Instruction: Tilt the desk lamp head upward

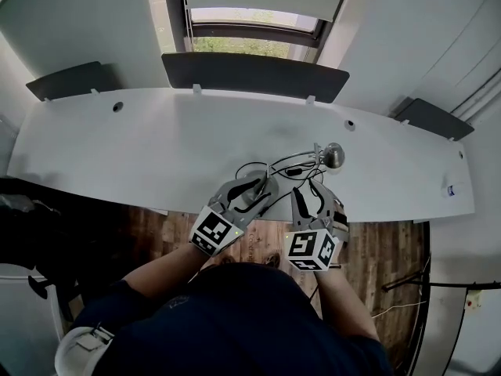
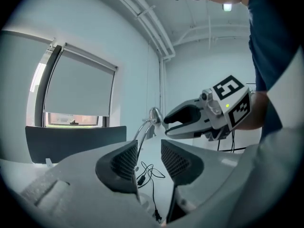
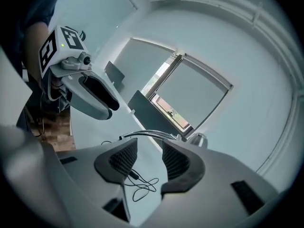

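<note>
The desk lamp has a round chrome head point(image 1: 334, 155) on a thin curved chrome arm point(image 1: 293, 163), and stands near the front edge of the white desk point(image 1: 141, 147). Its black cable point(image 1: 258, 167) lies looped on the desk. My left gripper point(image 1: 264, 183) is just left of the arm, and my right gripper point(image 1: 307, 193) is below the head. The left gripper view has open jaws point(image 2: 148, 148) framing the arm point(image 2: 141, 133) and head point(image 2: 155, 114). In the right gripper view the jaws point(image 3: 149, 150) are open, with the arm point(image 3: 145, 134) and head point(image 3: 197, 139) beyond them. Neither pair of pads presses on anything.
Dark partition panels point(image 1: 254, 75) line the desk's back edge under a window point(image 1: 250, 30). Two cable holes point(image 1: 117, 106) point(image 1: 350, 124) sit in the desk top. Below the front edge is wooden floor point(image 1: 376, 249). A small object point(image 1: 450, 190) lies at the far right.
</note>
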The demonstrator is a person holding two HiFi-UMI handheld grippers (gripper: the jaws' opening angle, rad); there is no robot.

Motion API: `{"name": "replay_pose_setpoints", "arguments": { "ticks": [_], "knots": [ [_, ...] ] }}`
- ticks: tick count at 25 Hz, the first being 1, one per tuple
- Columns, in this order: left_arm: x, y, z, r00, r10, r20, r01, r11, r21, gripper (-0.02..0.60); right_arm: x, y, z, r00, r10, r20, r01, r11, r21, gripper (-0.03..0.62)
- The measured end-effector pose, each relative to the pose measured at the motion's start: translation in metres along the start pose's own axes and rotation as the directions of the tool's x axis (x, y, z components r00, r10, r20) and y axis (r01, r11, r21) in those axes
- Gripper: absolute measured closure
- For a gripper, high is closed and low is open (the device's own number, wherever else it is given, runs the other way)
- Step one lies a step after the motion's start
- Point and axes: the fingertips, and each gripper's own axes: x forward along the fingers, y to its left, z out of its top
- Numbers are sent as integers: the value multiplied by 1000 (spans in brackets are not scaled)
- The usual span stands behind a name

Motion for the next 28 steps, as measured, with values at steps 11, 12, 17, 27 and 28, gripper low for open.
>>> {"name": "replay_pose_setpoints", "arguments": {
  "ticks": [11,12,17,27,28],
  "knots": [
    [-14,-19,20,998,-12,66,14,999,-30,499,-8,18,-8,998,63,27,-67,978,197,512],
    [-15,-22,21,997,-13,71,15,999,-33,516,-9,20,-8,997,71,32,-76,974,213,524],
    [-19,-32,28,995,-30,93,33,999,-29,572,-13,28,-7,992,104,79,-124,938,325,573],
    [-25,-41,23,994,-44,95,47,998,-33,574,-11,58,-15,971,191,144,-238,809,537,583],
    [-25,-42,23,995,-44,93,47,998,-32,574,-12,62,-15,969,198,146,-245,805,540,584]
  ]
}}
